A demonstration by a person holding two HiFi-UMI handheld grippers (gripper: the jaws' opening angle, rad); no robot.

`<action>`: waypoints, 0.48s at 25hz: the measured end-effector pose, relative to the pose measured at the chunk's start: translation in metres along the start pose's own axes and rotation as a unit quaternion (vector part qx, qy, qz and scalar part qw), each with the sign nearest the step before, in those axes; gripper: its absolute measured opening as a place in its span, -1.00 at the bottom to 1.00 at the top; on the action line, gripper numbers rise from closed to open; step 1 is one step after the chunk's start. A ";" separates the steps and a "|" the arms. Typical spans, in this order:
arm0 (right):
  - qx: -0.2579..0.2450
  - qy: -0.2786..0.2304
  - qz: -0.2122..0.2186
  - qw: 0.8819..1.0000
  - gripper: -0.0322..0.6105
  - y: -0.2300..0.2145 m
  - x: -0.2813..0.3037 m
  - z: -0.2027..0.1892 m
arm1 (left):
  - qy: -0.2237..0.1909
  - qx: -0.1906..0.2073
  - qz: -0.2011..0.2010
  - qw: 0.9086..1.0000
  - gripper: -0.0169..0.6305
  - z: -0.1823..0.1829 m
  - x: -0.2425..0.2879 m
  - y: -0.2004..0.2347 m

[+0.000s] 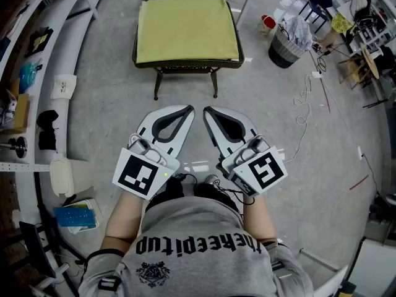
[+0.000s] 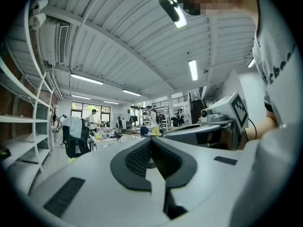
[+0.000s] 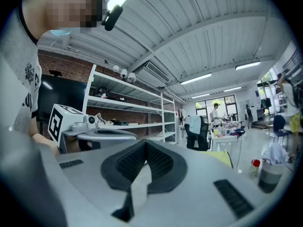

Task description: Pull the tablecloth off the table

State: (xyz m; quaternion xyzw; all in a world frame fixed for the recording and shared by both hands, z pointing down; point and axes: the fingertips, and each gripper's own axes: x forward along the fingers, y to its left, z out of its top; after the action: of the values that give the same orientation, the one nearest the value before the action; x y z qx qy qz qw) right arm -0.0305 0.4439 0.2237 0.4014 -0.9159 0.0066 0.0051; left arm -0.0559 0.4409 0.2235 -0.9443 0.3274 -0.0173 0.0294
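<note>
Grey workshop floor lies between the person and the low tabletop (image 1: 185,64), well ahead, with the yellow-green tablecloth (image 1: 187,30) spread flat over it. The left tool (image 1: 187,110) and right tool (image 1: 208,111) sit level near the chest, each pressed together and empty, probably parked ready because the cloth is out of reach.

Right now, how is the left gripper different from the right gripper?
The left gripper leans its tip right, while the right gripper leans its tip left, so they point toward each other. The left gripper's marker cube shows a different black pattern from the right gripper's marker cube. Both are white with black pads, shut on nothing, and short of the yellow-green tablecloth.
</note>
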 end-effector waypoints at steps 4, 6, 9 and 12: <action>0.000 0.000 -0.002 1.000 -0.87 0.001 0.009 0.000 | 0.000 0.000 -0.003 1.000 -0.91 0.000 -0.002 0.008; 0.000 -0.001 -0.003 1.000 -0.87 0.002 0.013 0.000 | 0.002 0.002 -0.004 1.000 -0.91 -0.001 -0.002 0.013; -0.001 0.002 -0.005 1.000 -0.87 0.005 0.022 -0.003 | 0.002 0.005 -0.007 1.000 -0.91 -0.004 -0.005 0.021; 0.000 0.003 -0.011 1.000 -0.87 0.006 0.031 -0.003 | 0.001 0.004 -0.011 1.000 -0.91 -0.006 -0.006 0.030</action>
State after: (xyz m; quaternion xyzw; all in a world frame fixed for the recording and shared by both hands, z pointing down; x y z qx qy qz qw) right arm -0.0559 0.4256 0.2271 0.4111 -0.9115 0.0077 0.0082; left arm -0.0799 0.4207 0.2276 -0.9477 0.3169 -0.0201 0.0326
